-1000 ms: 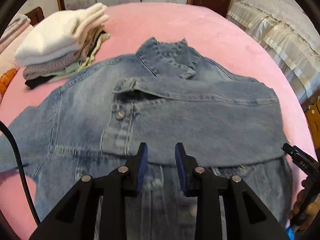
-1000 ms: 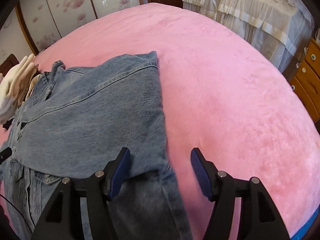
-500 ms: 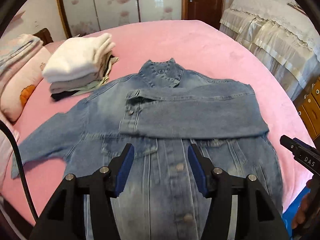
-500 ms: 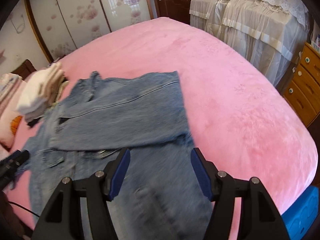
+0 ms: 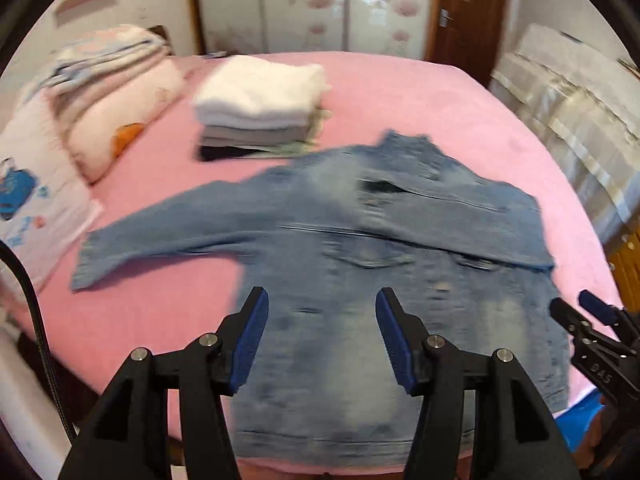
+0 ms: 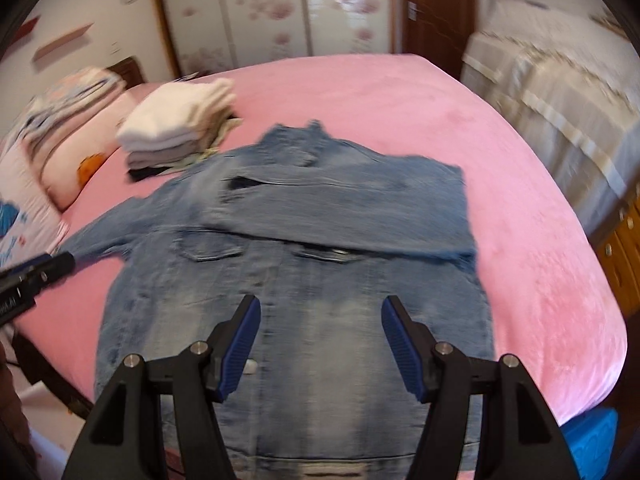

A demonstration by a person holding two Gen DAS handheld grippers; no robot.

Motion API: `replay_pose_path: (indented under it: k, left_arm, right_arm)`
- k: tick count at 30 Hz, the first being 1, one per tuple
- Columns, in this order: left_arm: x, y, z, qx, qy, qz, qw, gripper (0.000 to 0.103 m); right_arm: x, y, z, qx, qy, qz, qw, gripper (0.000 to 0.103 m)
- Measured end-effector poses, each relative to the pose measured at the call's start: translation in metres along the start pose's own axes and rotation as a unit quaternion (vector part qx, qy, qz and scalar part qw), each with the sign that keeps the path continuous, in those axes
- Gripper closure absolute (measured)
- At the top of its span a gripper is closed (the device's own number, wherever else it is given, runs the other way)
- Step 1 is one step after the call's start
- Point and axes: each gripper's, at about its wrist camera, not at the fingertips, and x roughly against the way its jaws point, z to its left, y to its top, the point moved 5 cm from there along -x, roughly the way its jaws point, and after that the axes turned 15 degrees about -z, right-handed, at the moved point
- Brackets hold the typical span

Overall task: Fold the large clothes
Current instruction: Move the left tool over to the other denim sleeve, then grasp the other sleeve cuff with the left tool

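The pink bed [image 5: 420, 92] carries everything, and a wide stretch of bare cover lies open along its far edge and its right side. The denim jacket [image 5: 360, 320] lies flat, front up, across the near half, its hem reaching the near edge. One sleeve [image 5: 460, 220] is folded across the chest; the other sleeve [image 5: 160, 236] stretches out flat toward the left edge, with bare pink around its cuff. Pillows and folded bedding [image 5: 104, 92] crowd the far left corner. Just beyond the jacket's collar on the left, a stack of folded clothes [image 5: 260, 108], white on top, sits near the shoulder; whether it touches the denim is lost in blur. A wooden dresser [image 6: 624, 248] stands off the right edge. The left tongs [image 5: 320, 336] hang above the lower front of the jacket; they have just been opening, with nothing between them. The right tongs [image 6: 320, 344] hover above the same panel, apart and empty.
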Motion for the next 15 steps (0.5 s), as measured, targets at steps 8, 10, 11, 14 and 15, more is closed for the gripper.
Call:
replay_pose_path:
  k: [8,10,11,14,15]
  left_arm:
    - [0.002,0.002,0.140,0.054,0.070,0.028,0.9957,0.048]
    - [-0.005,-0.002,0.180,0.086,0.088,0.044,0.9914,0.048]
    - [-0.010,-0.005,0.200,0.109,0.095,0.053,0.9880,0.048]
    - [-0.031,-0.016,0.249,0.178,0.115,0.080,0.9741,0.048]
    - [-0.042,-0.022,0.272,0.209,0.124,0.090,0.9659,0.048]
  right_arm:
    - [-0.008,0.017,0.099,0.039,0.062,-0.017,0.997,0.040]
    - [-0.014,0.018,0.119,0.042,0.071,-0.015,0.996,0.040]
    - [-0.019,0.018,0.130,0.045,0.076,-0.011,0.996,0.040]
    - [-0.034,0.018,0.155,0.045,0.087,-0.002,0.995,0.040]
    - [-0.038,0.018,0.161,0.044,0.090,0.001,0.995,0.040]
